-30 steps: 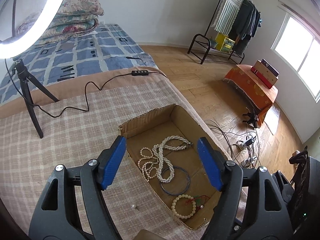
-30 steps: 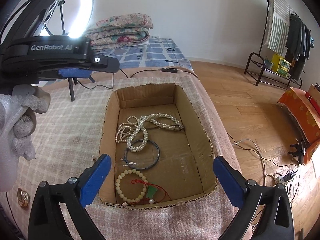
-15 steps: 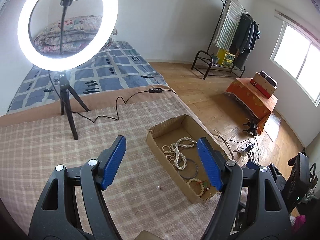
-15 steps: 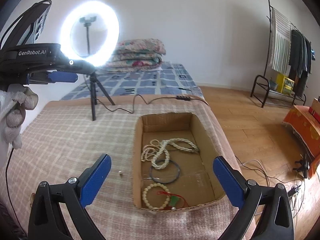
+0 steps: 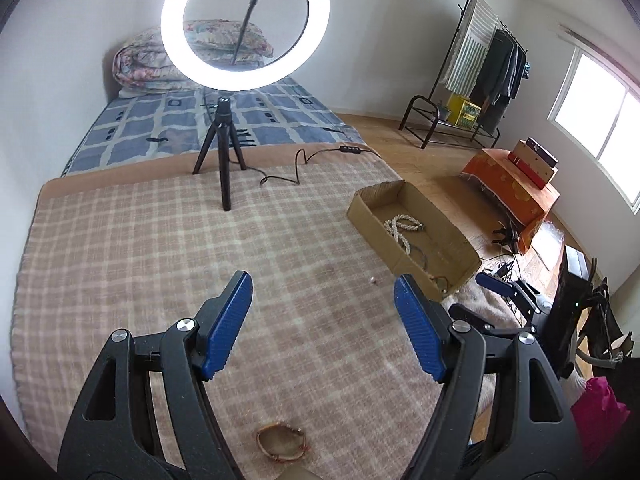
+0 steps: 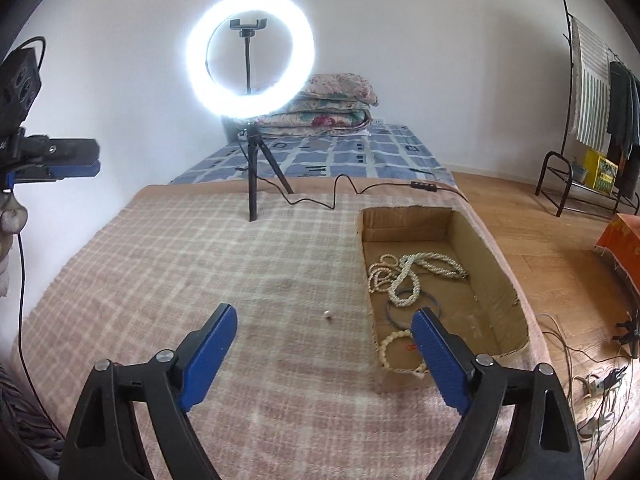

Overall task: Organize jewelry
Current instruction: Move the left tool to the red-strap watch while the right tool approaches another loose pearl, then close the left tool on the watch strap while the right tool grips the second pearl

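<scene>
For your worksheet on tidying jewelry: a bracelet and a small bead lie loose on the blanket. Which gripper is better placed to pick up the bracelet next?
Probably left. The left gripper is open, with the bracelet just below it; the right wrist view does not show the bracelet.

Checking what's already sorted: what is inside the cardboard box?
Inside the cardboard box: a tangled pearl necklace, a dark bangle, and a pale bead bracelet with red cord. The right tool's finger covers part of the bracelet and the box's near corner.
</scene>
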